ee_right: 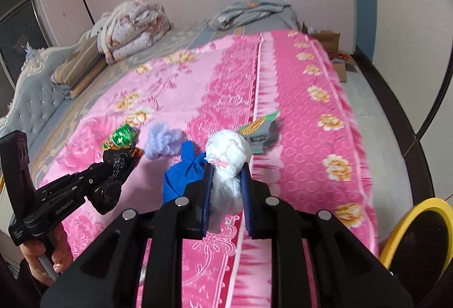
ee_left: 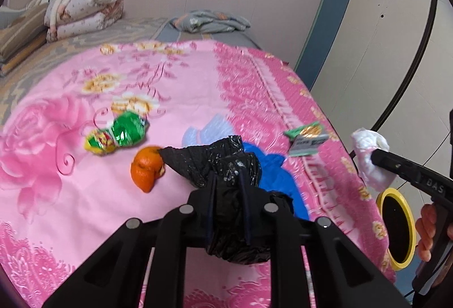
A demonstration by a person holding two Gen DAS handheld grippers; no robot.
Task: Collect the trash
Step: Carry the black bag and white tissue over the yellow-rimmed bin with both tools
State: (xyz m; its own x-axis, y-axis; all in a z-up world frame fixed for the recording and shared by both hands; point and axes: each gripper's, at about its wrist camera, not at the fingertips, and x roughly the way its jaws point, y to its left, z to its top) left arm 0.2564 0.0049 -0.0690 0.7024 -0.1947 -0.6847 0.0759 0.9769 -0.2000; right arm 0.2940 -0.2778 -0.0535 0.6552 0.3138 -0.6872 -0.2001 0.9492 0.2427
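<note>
My left gripper is shut on a crumpled black plastic bag above the pink bedspread; it also shows in the right wrist view. My right gripper is shut on a wad of white tissue, held off the bed's right edge in the left wrist view. On the bed lie an orange peel, a green snack wrapper, a blue bag, a pale lilac wad and a green-grey packet.
A yellow-rimmed bin with a black liner stands on the floor beside the bed's right edge, also in the left wrist view. Folded quilts and a grey cloth lie at the bed's far end. Cardboard boxes sit on the floor.
</note>
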